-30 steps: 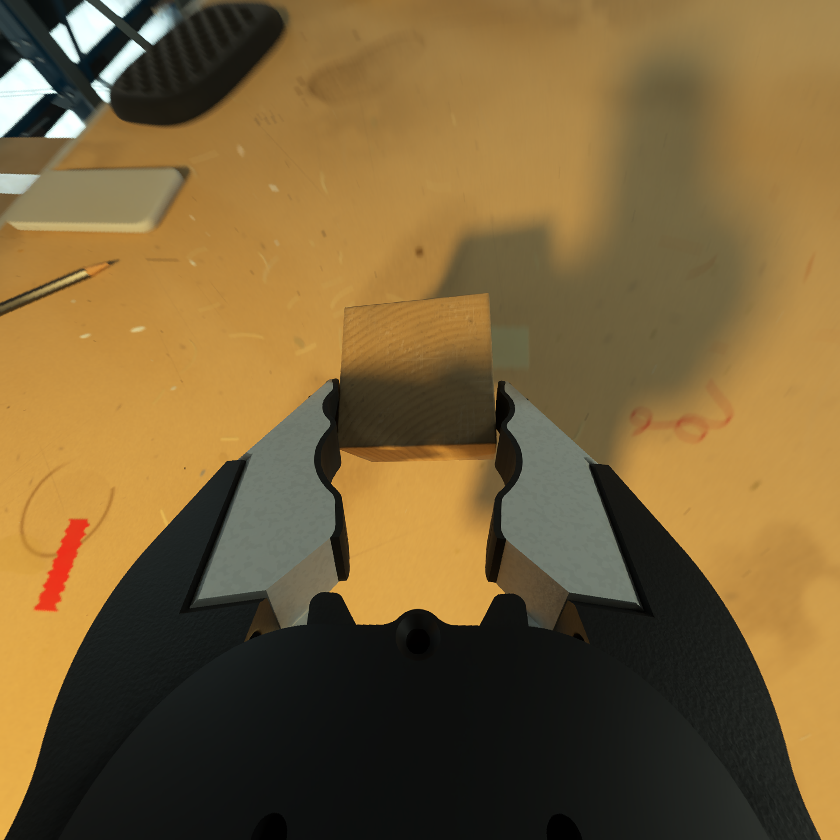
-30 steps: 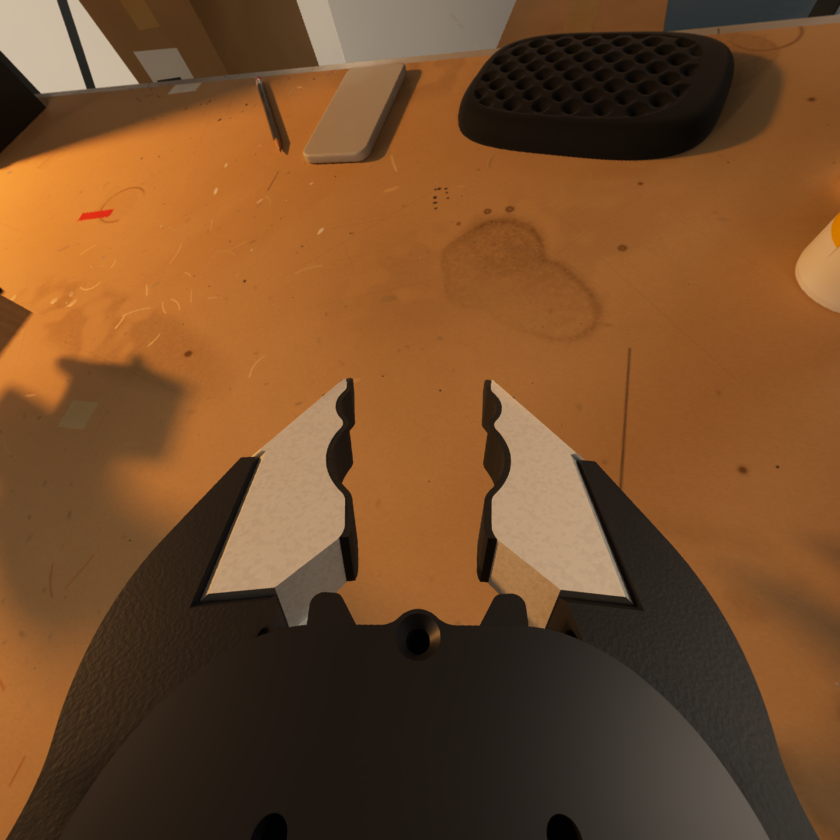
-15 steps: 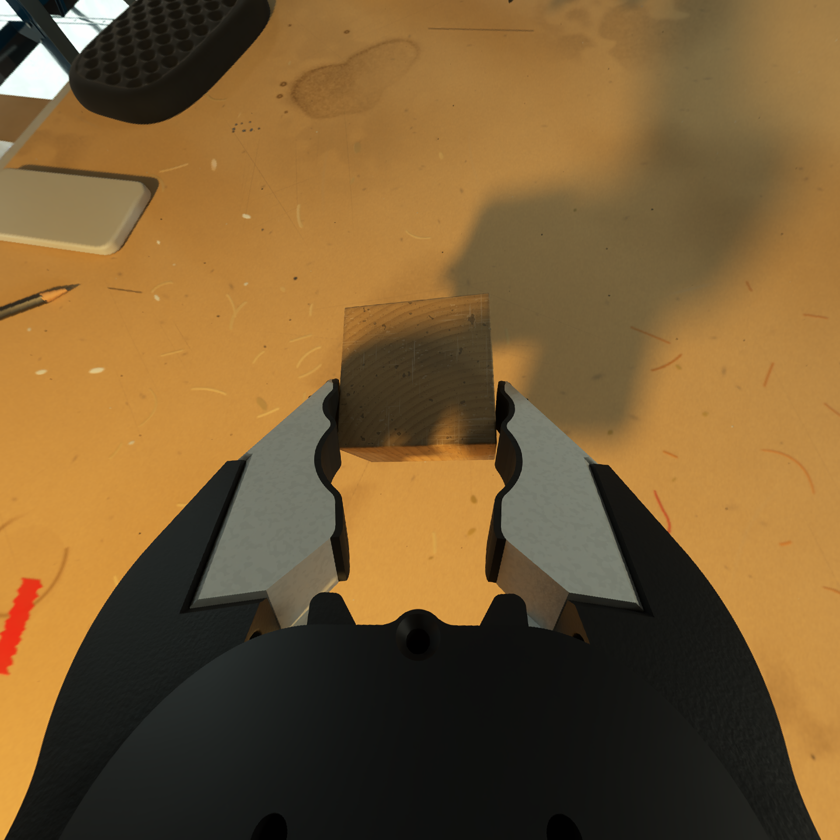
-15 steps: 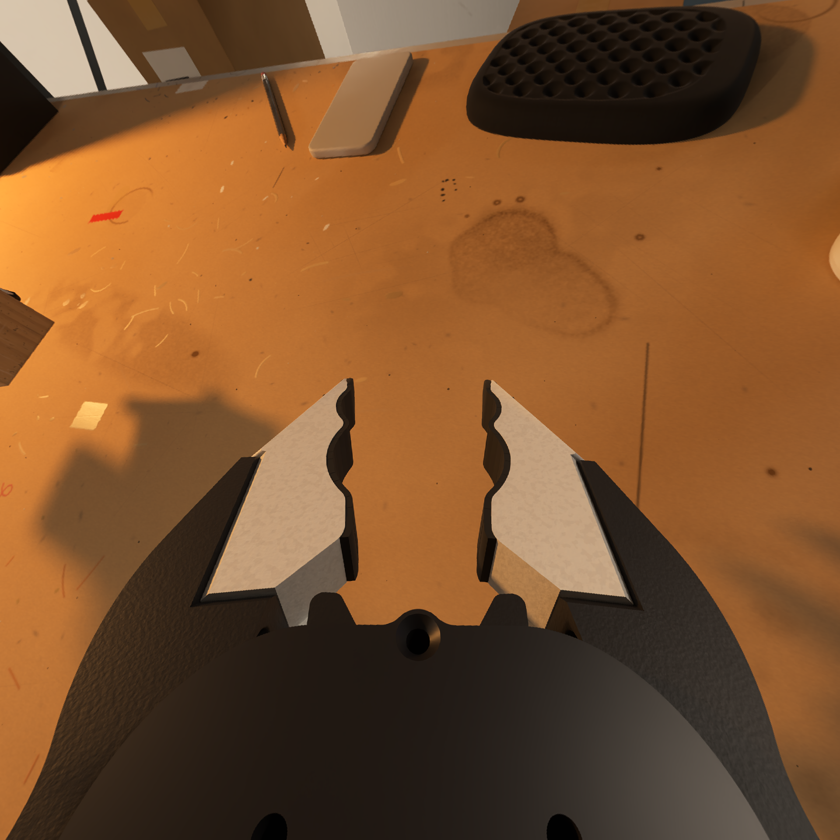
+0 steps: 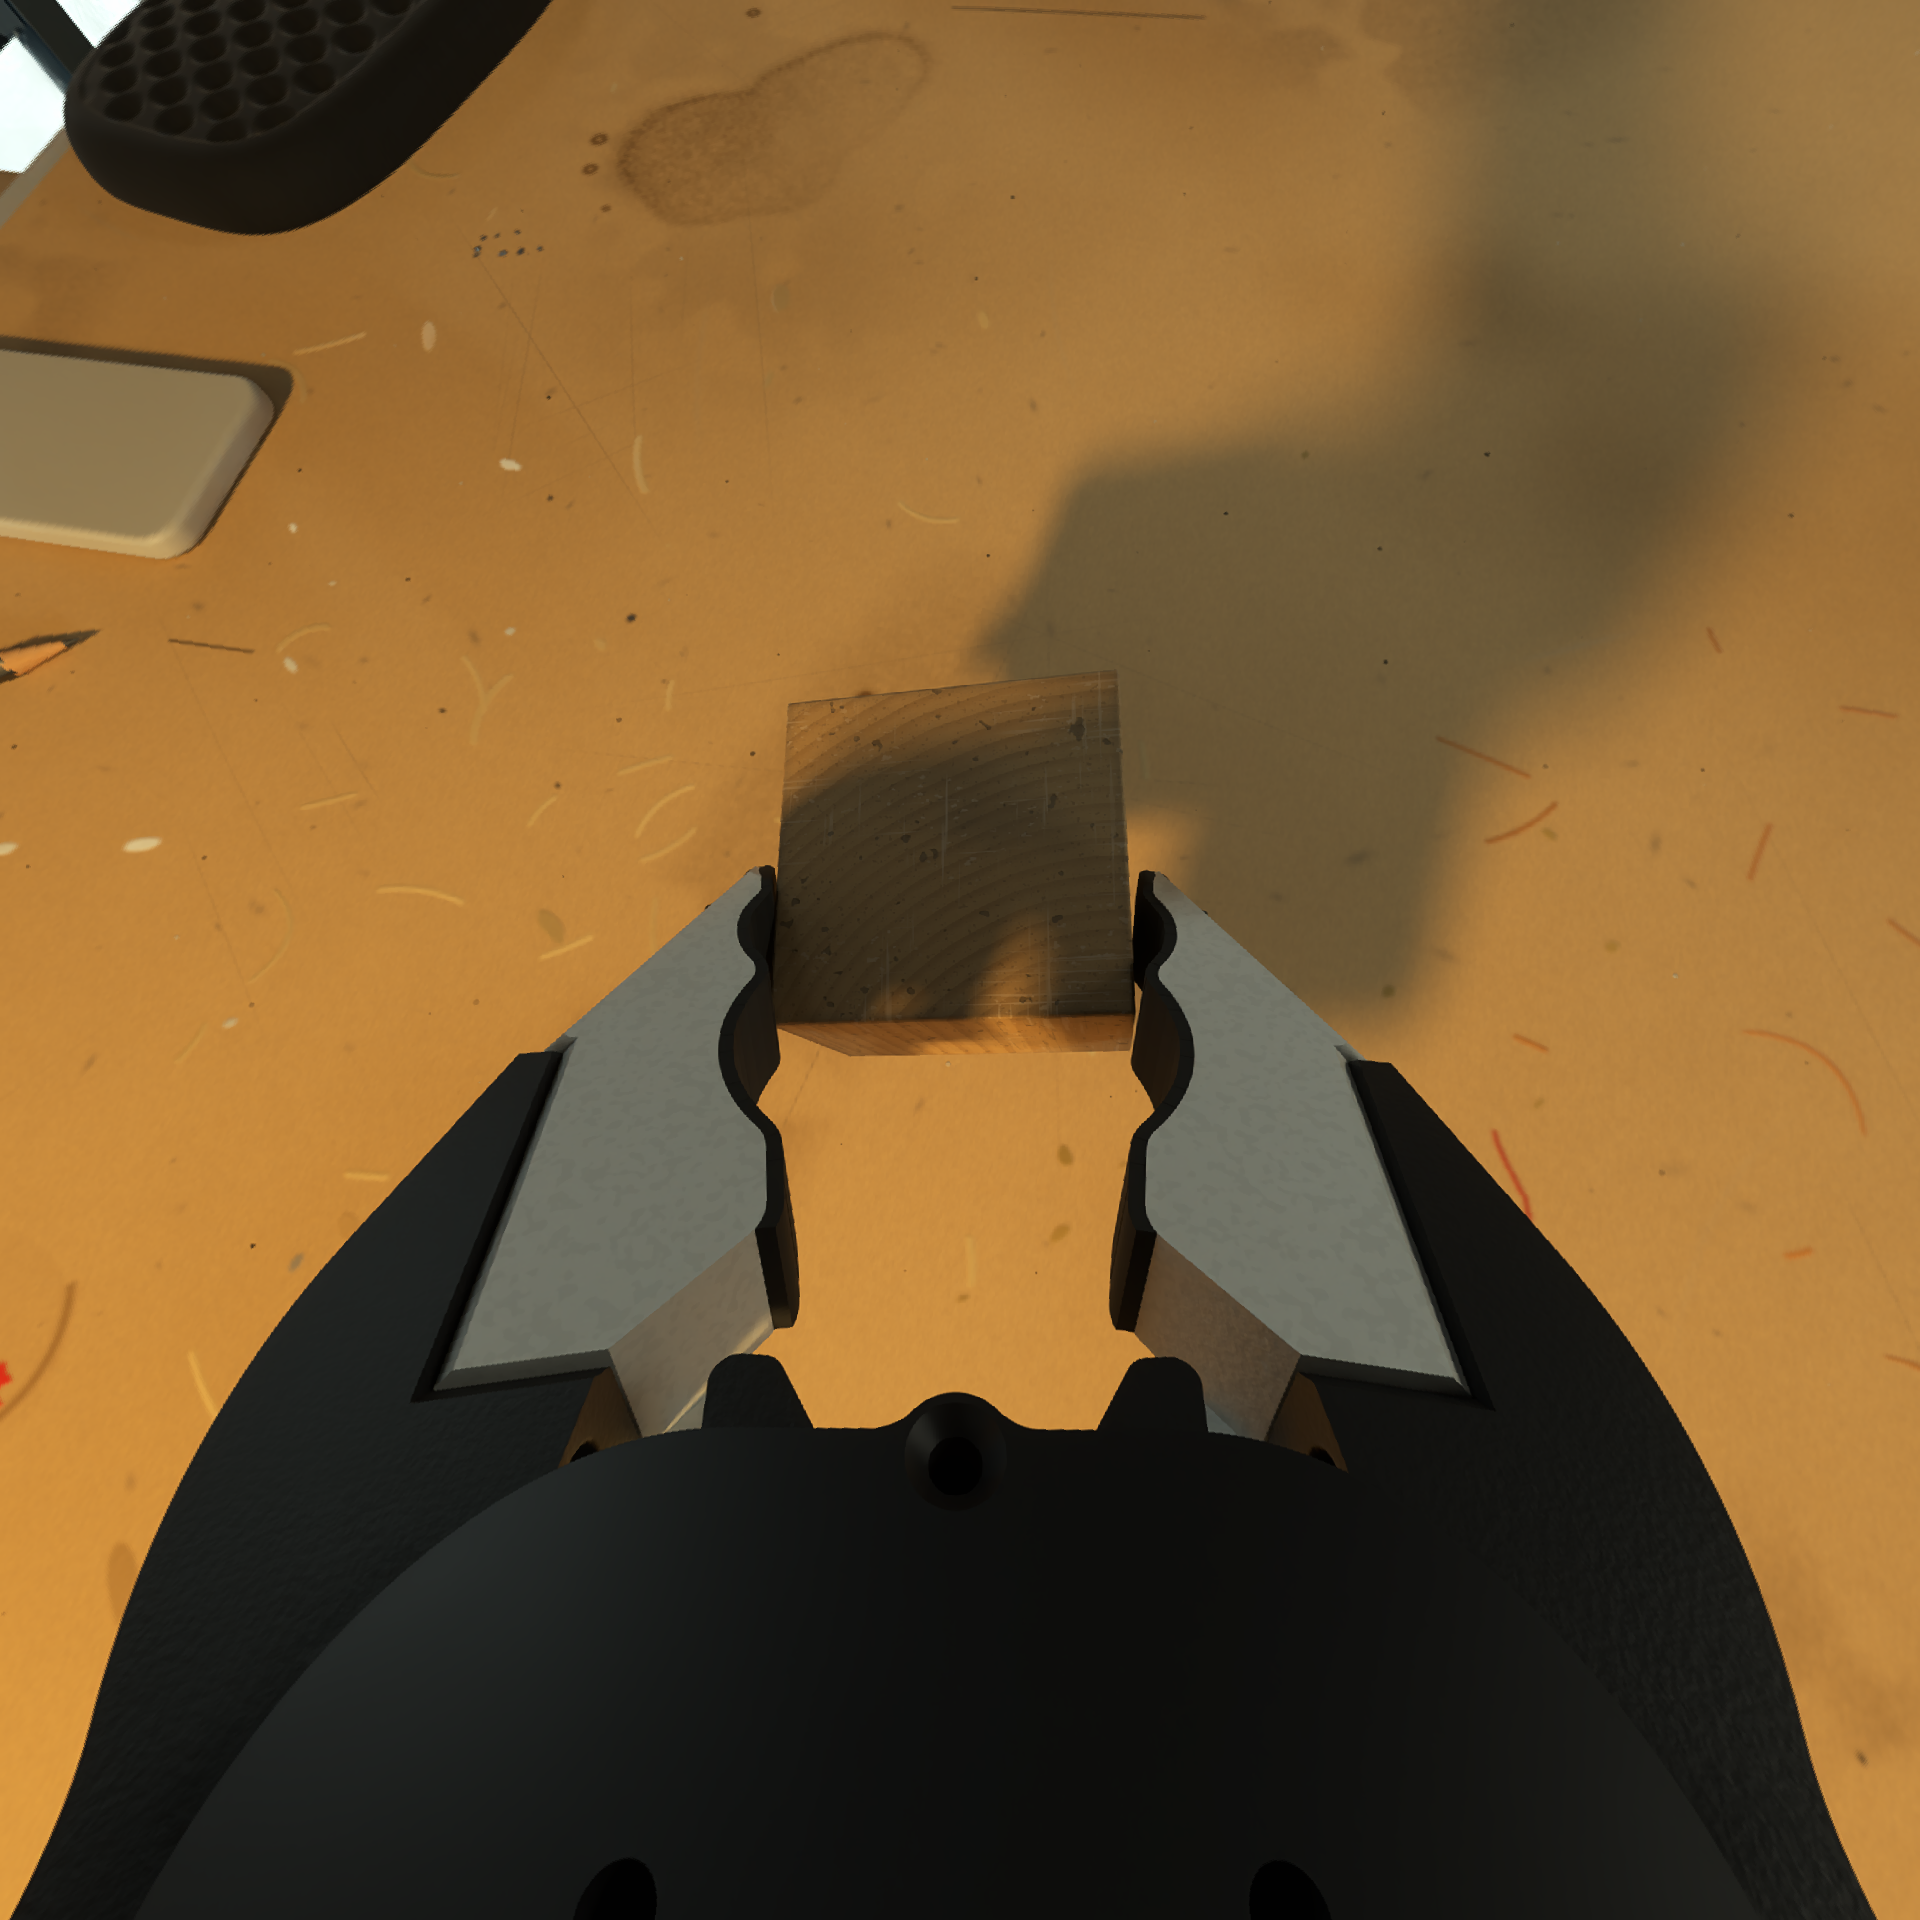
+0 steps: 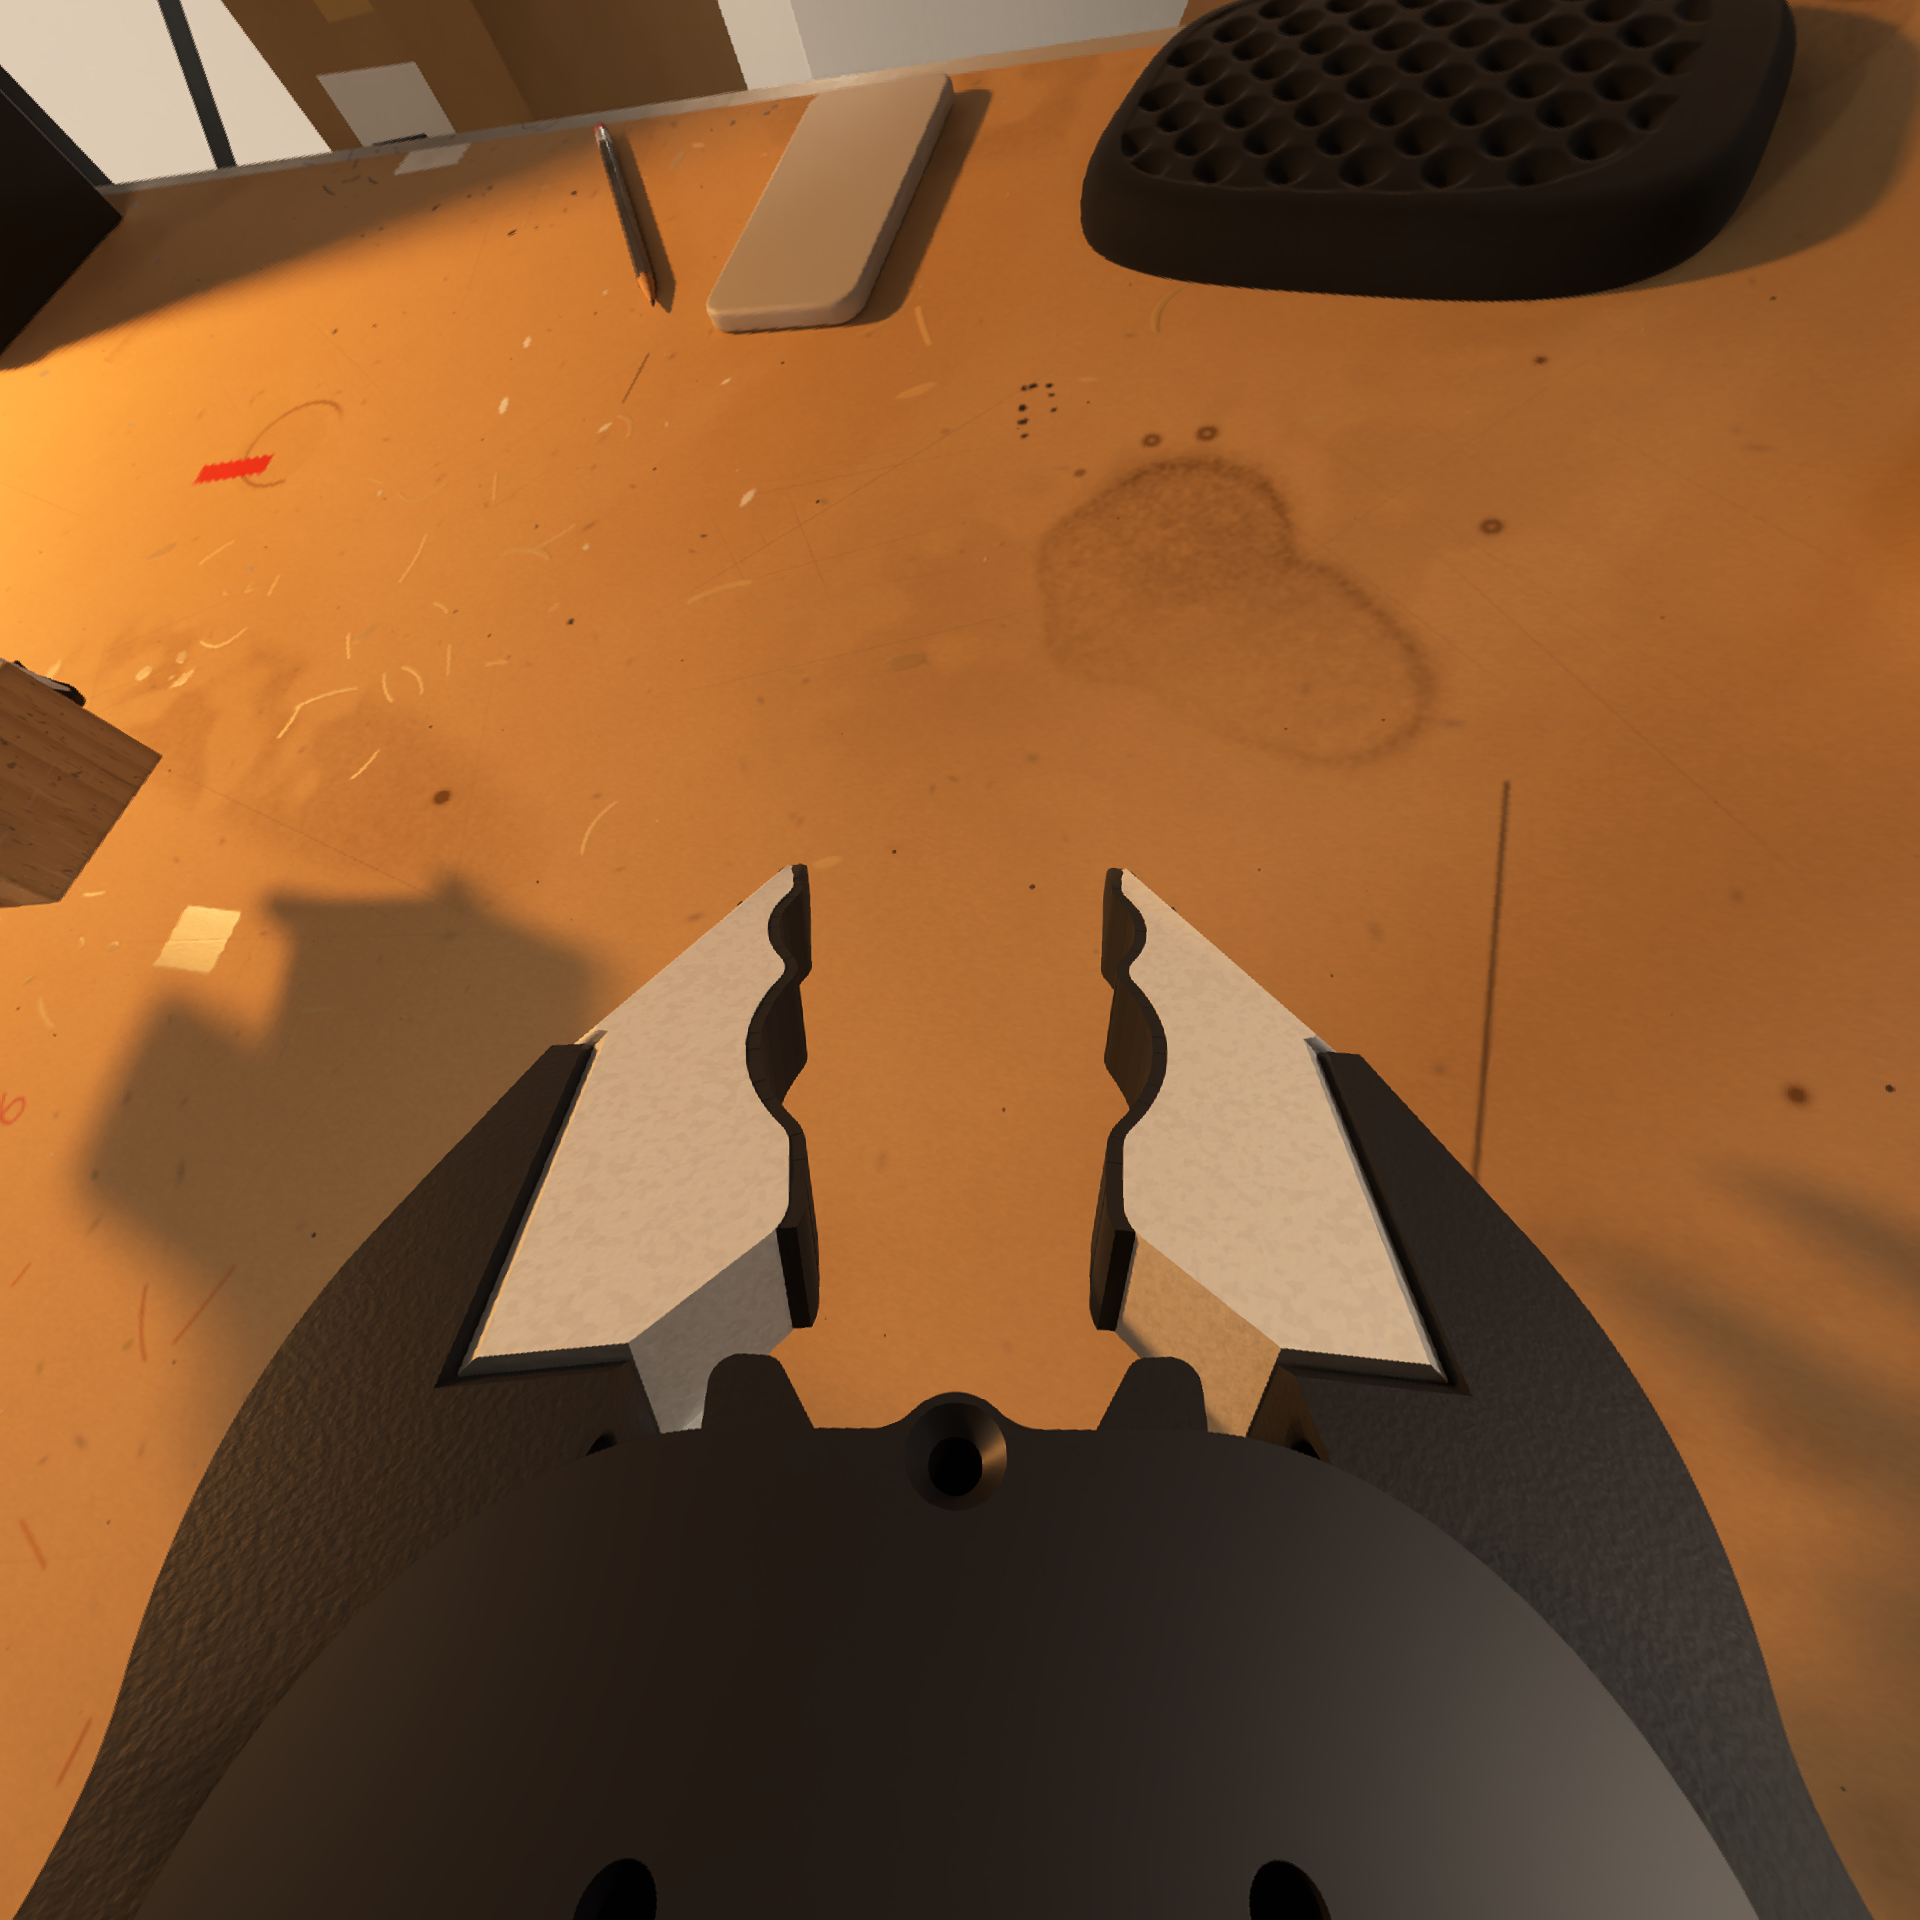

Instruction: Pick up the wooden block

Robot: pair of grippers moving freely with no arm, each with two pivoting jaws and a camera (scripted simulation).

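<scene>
The scratched orange-brown wooden tabletop (image 5: 1351,312) fills both views, but only the right wrist view reaches its far edge and the room wall beyond. The black rubbery mat dimpled with round holes (image 6: 1434,145) lies whole near that edge in the right wrist view, while the left wrist view catches just one corner of it. The left gripper (image 5: 954,883) is clamped on the square light wooden block with curved grain rings (image 5: 951,862), its two grey fingers pressed against opposite sides, the block lifted clear of the tabletop with its shadow falling beyond it; the right wrist view shows only a corner of that block at the left border. The right gripper (image 6: 954,883) hangs over bare tabletop with its jaws apart and nothing between them. The flat beige rounded slab (image 6: 831,208) appears full-length in the right wrist view, cropped in the other. The grey pencil (image 6: 627,213) lies just beside that slab, only its tip visible to the left wrist view. The small red jagged mark (image 6: 234,470) and the pale square patch (image 6: 197,938) show clearly only from the right.
</scene>
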